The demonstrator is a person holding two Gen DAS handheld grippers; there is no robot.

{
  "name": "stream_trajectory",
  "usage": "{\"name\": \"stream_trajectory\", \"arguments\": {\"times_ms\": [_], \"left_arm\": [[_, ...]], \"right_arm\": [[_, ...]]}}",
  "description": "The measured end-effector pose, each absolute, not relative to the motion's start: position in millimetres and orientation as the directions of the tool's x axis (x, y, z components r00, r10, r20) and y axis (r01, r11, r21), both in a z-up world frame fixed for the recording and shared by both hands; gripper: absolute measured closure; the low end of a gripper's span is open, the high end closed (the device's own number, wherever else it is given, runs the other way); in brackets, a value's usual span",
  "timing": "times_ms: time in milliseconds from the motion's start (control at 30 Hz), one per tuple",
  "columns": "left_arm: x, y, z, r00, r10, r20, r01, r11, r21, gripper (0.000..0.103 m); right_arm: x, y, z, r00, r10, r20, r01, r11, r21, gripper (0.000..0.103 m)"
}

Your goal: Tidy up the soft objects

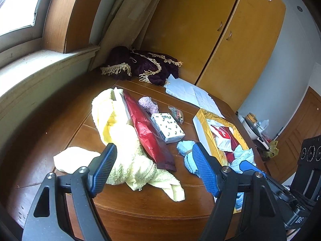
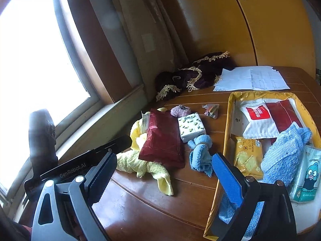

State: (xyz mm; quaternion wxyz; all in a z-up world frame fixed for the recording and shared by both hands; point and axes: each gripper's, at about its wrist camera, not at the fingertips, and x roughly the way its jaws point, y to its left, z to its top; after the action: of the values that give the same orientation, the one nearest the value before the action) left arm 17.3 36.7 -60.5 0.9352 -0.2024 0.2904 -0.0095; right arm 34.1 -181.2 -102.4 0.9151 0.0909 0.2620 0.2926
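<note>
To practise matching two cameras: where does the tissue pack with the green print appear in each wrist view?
Left wrist: tissue pack sits at centre, right of the red bag.
Right wrist: tissue pack sits at centre, again right of the red bag.
Shared landmark: the rolled blue cloth just below it.

The left wrist view looks forward and down between the spread fingers of the left gripper [image 1: 154, 168], close above the brown wooden table [image 1: 84, 124], facing the orange wooden wardrobe [image 1: 230, 30] and the window corner. The right wrist view sits on the right gripper [image 2: 164, 172], a little further right, also low over the table and facing the same corner. Both views share the crumpled yellow terry towel [image 1: 130, 160] [image 2: 144, 166], the dark red plastic packet [image 1: 148, 132] [image 2: 162, 142] and the gold-rimmed white tray [image 1: 202, 126] [image 2: 228, 120].
</note>
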Motion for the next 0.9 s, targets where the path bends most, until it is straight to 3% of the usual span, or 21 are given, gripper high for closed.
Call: {"name": "stream_trajectory", "arguments": {"times_ms": [900], "left_arm": [[11.8, 28.6, -60.4, 0.837, -0.18, -0.516, -0.044, 0.919, -0.391, 0.026]], "right_arm": [[35.3, -191.0, -106.7, 0.691, 0.591, -0.416, -0.474, 0.805, 0.356, 0.006]]}}
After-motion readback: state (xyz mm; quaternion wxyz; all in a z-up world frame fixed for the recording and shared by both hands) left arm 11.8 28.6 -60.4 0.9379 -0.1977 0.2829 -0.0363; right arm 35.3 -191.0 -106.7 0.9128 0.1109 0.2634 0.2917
